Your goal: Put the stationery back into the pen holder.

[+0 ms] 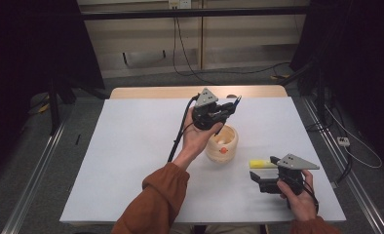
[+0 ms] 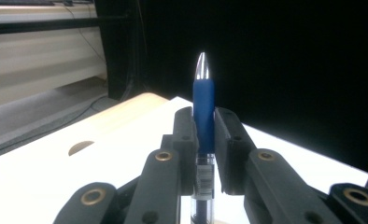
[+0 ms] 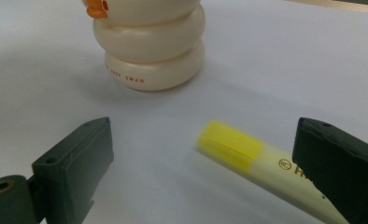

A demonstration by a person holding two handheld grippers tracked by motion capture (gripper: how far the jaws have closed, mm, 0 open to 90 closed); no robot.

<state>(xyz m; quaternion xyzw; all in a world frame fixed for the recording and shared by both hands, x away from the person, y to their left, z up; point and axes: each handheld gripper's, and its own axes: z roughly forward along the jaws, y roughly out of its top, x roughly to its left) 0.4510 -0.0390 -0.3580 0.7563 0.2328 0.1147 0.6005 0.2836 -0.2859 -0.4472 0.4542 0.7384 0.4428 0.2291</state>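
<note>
White and bare but for a few items, the table (image 1: 131, 146) stood in a dim room with black drapes at both sides, and everything you worked on sat around one landmark: the cream ringed holder (image 1: 222, 144) near the table's middle.

Nearest to you, your right gripper (image 1: 264, 183) hovered low over the table on the near right of the holder, its jaws spread wide with nothing between them. In the right gripper view the two black pads framed the yellow highlighter (image 3: 261, 161), which ran under the right-hand pad; whether that pad touched it could not be told. The highlighter (image 1: 262, 164) lay flat on the table just right of the holder and a little nearer to you, its bright yellow cap end pointing toward the holder's base.

Beyond it, the holder (image 3: 152, 51) stood upright, an orange mark on its side, apart from the highlighter.

Farther on, your left gripper (image 1: 227, 110) was raised above the holder's far rim, your left hand (image 1: 200, 134) wrapped around it. Its jaws were clamped on a blue pen (image 2: 203, 112), seen in the left gripper view upright between the pads, silver tip up and the clear barrel running down below them. From above, the pen (image 1: 236, 101) stuck out toward the far right of the holder.
</note>
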